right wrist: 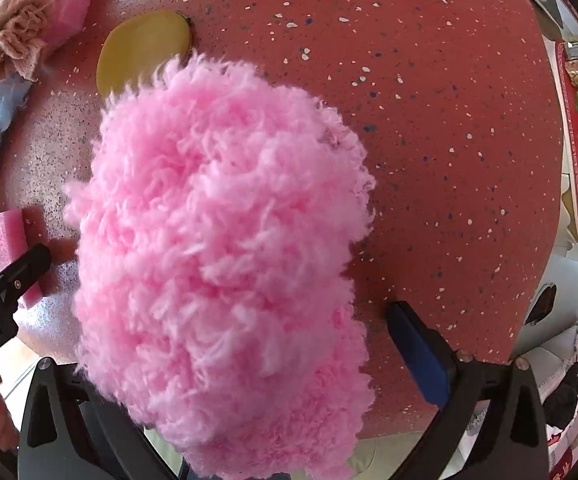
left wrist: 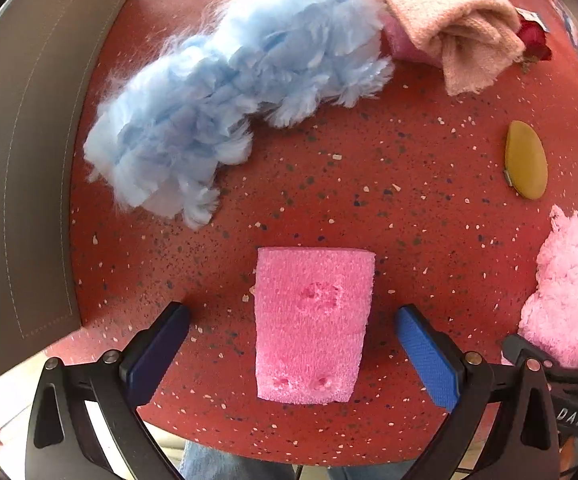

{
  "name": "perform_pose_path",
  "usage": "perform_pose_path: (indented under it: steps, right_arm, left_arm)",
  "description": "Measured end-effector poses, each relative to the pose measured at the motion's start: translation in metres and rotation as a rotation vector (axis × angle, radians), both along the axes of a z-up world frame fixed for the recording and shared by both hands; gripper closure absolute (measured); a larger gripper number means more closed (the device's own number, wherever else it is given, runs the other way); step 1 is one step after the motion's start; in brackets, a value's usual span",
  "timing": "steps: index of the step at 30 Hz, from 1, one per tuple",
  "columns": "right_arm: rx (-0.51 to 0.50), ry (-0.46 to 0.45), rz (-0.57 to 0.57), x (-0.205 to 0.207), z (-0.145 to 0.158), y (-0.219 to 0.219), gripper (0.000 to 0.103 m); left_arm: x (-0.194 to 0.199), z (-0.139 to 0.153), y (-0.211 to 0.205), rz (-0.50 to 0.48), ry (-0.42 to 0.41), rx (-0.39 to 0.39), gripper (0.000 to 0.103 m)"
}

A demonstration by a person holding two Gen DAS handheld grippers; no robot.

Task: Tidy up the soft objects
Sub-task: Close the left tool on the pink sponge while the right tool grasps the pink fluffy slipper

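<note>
A pink foam sponge [left wrist: 313, 324] lies on the red speckled table [left wrist: 409, 208] between the fingers of my open left gripper [left wrist: 293, 338], which do not touch it. A fluffy blue cloth [left wrist: 233, 92] lies beyond it, with a rolled beige towel [left wrist: 445, 16] over a second pink sponge [left wrist: 401, 44] at the back. A fluffy pink cloth [right wrist: 225, 248] fills the right wrist view between the wide-apart fingers of my right gripper [right wrist: 249, 340]; its left finger is hidden. The pink cloth also shows at the right in the left wrist view [left wrist: 569, 292].
A yellow oval pouch [left wrist: 525, 160] lies at the right of the table, behind the pink cloth in the right wrist view [right wrist: 141, 50]. A grey mat [left wrist: 21, 152] covers the table's left side. A small red item [left wrist: 533, 40] sits by the towel. The table's near edge is just below the grippers.
</note>
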State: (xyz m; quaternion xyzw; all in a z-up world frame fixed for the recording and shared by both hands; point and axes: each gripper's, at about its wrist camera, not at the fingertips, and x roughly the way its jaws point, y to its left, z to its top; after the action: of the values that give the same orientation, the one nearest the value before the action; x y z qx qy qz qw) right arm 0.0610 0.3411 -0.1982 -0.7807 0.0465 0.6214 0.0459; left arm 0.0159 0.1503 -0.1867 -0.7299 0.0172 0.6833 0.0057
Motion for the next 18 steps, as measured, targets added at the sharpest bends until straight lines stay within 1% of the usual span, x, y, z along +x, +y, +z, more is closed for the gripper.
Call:
perform_pose_path:
  steps: [3,4,5,6,7,8,9,10,11,12,13,15,18]
  right_arm:
    - [0.004,0.026,0.002,0.002,0.001,0.001,0.000]
    - [0.006,0.031,0.002,0.003,0.002,0.000,0.000]
    - [0.007,0.028,-0.001,0.003,0.002,0.001,0.000]
    - [0.009,0.022,-0.009,0.004,0.002,0.002,0.001]
    - [0.006,0.009,-0.024,0.004,0.003,0.003,0.002]
    - [0.004,0.006,-0.031,0.005,0.007,0.004,0.006]
    - [0.003,0.008,-0.030,0.005,0.008,0.004,0.014]
    - [0.001,0.017,-0.018,0.005,0.013,0.003,0.019]
    - [0.002,0.028,0.002,0.005,0.018,0.001,0.032]
    - [0.003,0.035,0.019,0.005,0.022,-0.001,0.051]
    - [0.001,0.037,0.034,0.005,0.025,-0.003,0.055]
    - [-0.031,0.022,0.024,0.007,0.026,-0.001,0.057]
    - [-0.054,0.018,-0.006,0.011,0.031,0.006,0.057]
  left_arm:
    - [0.001,0.000,-0.002,0.037,-0.029,-0.003,0.000]
    - [0.002,0.002,-0.003,0.048,-0.043,-0.006,0.005]
    - [0.000,0.002,-0.004,0.058,-0.056,-0.009,0.014]
    - [-0.001,0.003,-0.003,0.061,-0.063,-0.003,0.020]
    - [-0.001,0.004,-0.003,0.056,-0.063,0.003,0.033]
    - [0.000,0.006,-0.003,0.042,-0.054,0.003,0.048]
    - [0.000,0.011,0.002,0.014,-0.045,0.004,0.057]
    - [-0.001,0.015,0.007,-0.012,-0.039,0.004,0.059]
    - [-0.001,0.018,0.012,-0.041,-0.039,0.004,0.059]
    - [-0.002,0.020,0.016,-0.070,-0.046,0.004,0.059]
    - [-0.002,0.020,0.019,-0.085,-0.058,0.001,0.059]
    - [-0.003,0.025,0.020,-0.104,-0.060,-0.002,0.059]
    - [-0.004,0.038,0.021,-0.141,-0.040,-0.006,0.059]
